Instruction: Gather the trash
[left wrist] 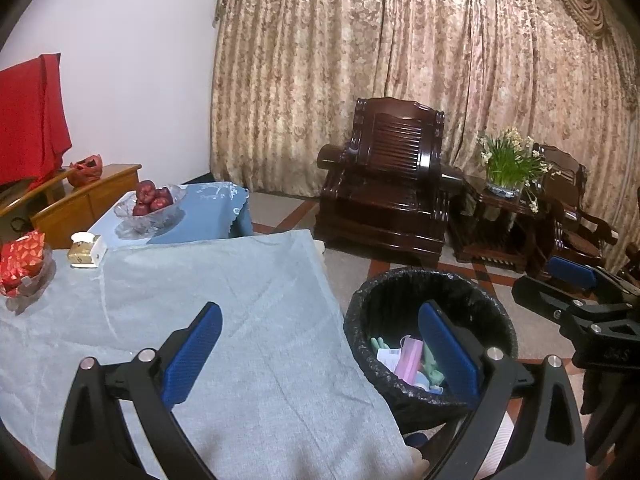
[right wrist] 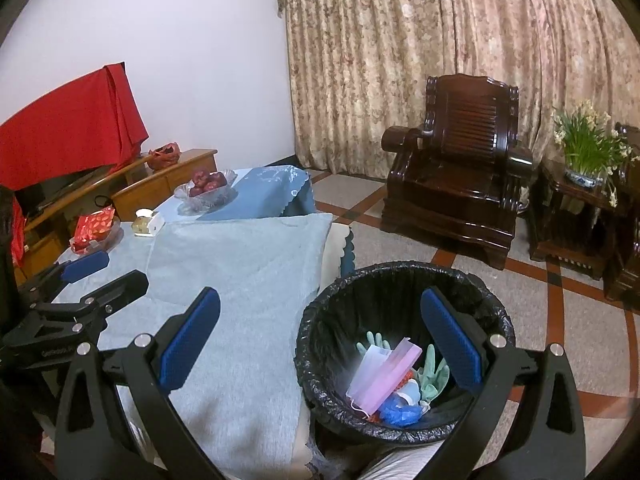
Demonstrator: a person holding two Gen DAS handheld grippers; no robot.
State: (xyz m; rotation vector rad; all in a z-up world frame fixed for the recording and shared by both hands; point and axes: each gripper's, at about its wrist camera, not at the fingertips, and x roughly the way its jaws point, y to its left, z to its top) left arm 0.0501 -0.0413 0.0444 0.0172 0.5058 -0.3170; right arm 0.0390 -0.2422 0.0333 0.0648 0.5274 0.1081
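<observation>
Trash bin beside cloth-covered table; both grippers empty, jaws spread wide.

Item: round bin (right wrist: pixel 404 360) with black liner, standing on the tiled floor just beside the table's (right wrist: pixel 240 300) near corner. Contents: pink face mask (right wrist: pixel 384 380), green rubber gloves (right wrist: pixel 432 370), blue crumpled piece (right wrist: pixel 400 414), other small scraps too jumbled to tell apart. Left gripper (left wrist: pixel 320 356): jaws apart, nothing between them, one blue pad over the grey-blue cloth, the other over the bin's mouth. Right gripper (right wrist: pixel 320 344): jaws apart, holding nothing, likewise straddling table edge and bin. On the table's far end: glass bowl of red fruit (left wrist: pixel 150 204), small white-and-gold box (left wrist: pixel 86 250), red patterned packet (left wrist: pixel 22 260). Background: dark wooden armchair (right wrist: pixel 460 168), potted flowering plant (right wrist: pixel 584 148) on a side table, patterned curtain (right wrist: pixel 440 40).
</observation>
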